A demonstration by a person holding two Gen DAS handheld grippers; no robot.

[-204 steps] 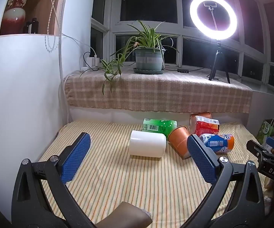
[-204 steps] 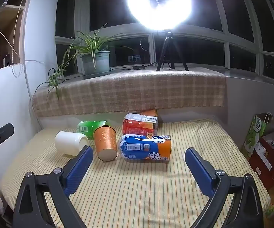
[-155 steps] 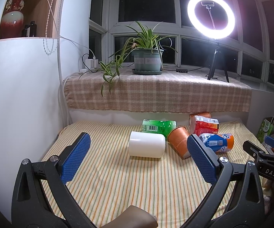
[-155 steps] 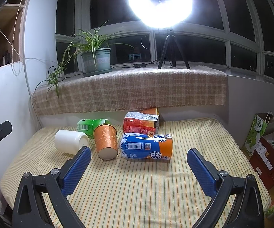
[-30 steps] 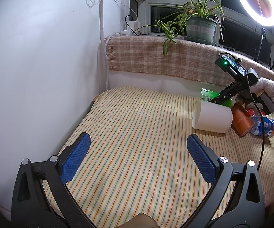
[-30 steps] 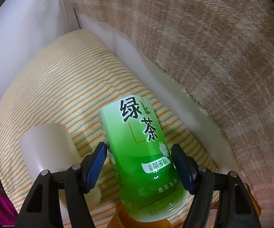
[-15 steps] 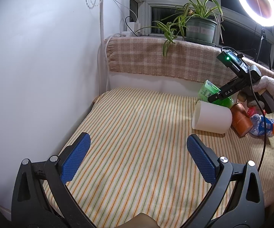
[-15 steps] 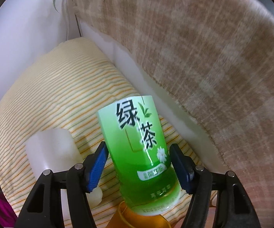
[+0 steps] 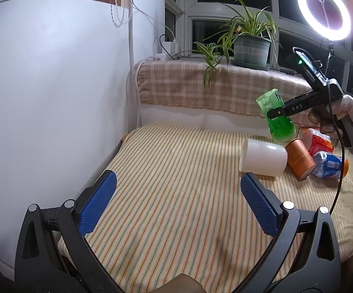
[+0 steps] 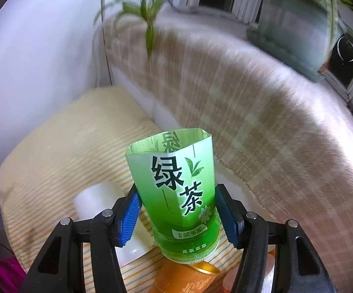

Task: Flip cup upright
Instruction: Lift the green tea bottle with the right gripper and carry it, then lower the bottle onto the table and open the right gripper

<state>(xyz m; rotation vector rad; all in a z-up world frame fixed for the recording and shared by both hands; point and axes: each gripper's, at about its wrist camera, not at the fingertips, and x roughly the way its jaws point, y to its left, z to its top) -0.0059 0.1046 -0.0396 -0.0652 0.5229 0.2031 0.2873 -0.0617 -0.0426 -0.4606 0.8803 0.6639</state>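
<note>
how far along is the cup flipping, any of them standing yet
None stands yet. In hand: the right gripper is shut on the green cup, lifted off the striped cloth and tilted with its open end up. Left: setting it down upright. The white cup, orange cup and blue cup lie on their sides. The left gripper is open and empty.

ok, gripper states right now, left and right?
Left gripper: open, holding nothing.
Right gripper: closed on the green cup, lifted off the striped cloth.
</note>
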